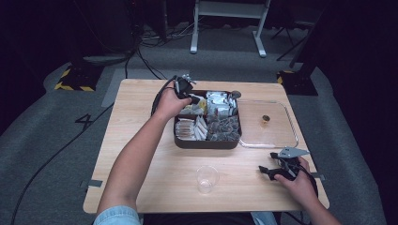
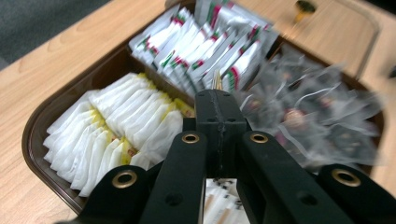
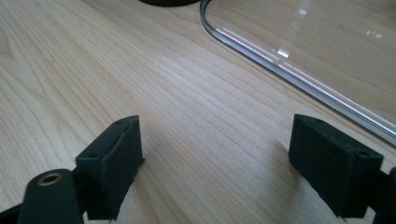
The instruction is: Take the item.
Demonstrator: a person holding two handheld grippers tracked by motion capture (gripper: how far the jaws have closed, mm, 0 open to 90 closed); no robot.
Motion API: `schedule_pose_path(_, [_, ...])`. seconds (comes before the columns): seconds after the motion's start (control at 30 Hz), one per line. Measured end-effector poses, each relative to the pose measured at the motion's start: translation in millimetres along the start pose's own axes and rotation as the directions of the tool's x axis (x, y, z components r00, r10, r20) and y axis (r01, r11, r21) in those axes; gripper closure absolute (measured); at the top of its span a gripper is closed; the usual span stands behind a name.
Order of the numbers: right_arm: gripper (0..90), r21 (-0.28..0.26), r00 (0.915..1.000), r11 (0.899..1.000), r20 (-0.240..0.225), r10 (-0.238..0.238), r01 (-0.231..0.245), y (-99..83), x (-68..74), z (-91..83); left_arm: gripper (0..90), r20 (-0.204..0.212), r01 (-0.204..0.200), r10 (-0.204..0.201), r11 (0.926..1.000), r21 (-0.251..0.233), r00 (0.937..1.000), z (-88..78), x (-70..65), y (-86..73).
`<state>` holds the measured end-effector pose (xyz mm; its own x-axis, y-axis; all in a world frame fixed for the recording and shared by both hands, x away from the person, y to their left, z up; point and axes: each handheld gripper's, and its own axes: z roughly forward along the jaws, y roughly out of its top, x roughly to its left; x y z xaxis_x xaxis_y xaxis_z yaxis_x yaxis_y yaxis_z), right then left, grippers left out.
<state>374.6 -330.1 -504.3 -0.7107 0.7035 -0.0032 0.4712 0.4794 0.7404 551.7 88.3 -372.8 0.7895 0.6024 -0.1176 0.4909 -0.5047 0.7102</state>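
Observation:
A dark brown compartment tray (image 1: 206, 143) holds white and yellow sachets (image 2: 121, 126), red and green printed sachets (image 2: 205, 42) and clear tea bags (image 2: 308, 116). My left gripper (image 1: 190, 96) hangs over the tray's back left compartment. Its jaws (image 2: 217, 93) are pressed together, and the thin edge of a sachet (image 2: 216, 78) sticks out between the tips. My right gripper (image 1: 265, 171) rests low over the bare table at the front right. Its jaws (image 3: 217, 158) stand wide apart with nothing between them.
A clear lid (image 1: 281, 136) with a small gold knob (image 1: 265, 119) lies right of the tray; its rim (image 3: 299, 70) runs just ahead of my right gripper. An empty clear plastic cup (image 1: 207, 178) stands near the front edge. Cables trail off the table's back left.

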Motion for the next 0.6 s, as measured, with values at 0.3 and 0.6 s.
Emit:
schedule_pose_path(0.3, [17.5, 0.000, 1.0000, 1.000, 0.000, 0.000, 0.000, 0.0, 0.0, 0.0, 90.0, 0.029, -0.017, 0.018, 0.9987, -0.049, 0.9994, -30.6, -21.9, -1.0])
schedule_pose_path(0.6, [17.5, 0.000, 1.0000, 1.000, -0.001, 0.001, -0.001, 0.0, -0.1, 0.0, 90.0, 0.089, -0.042, 0.051, 0.9942, -0.098, 0.9948, -60.1, -53.2, -12.3])
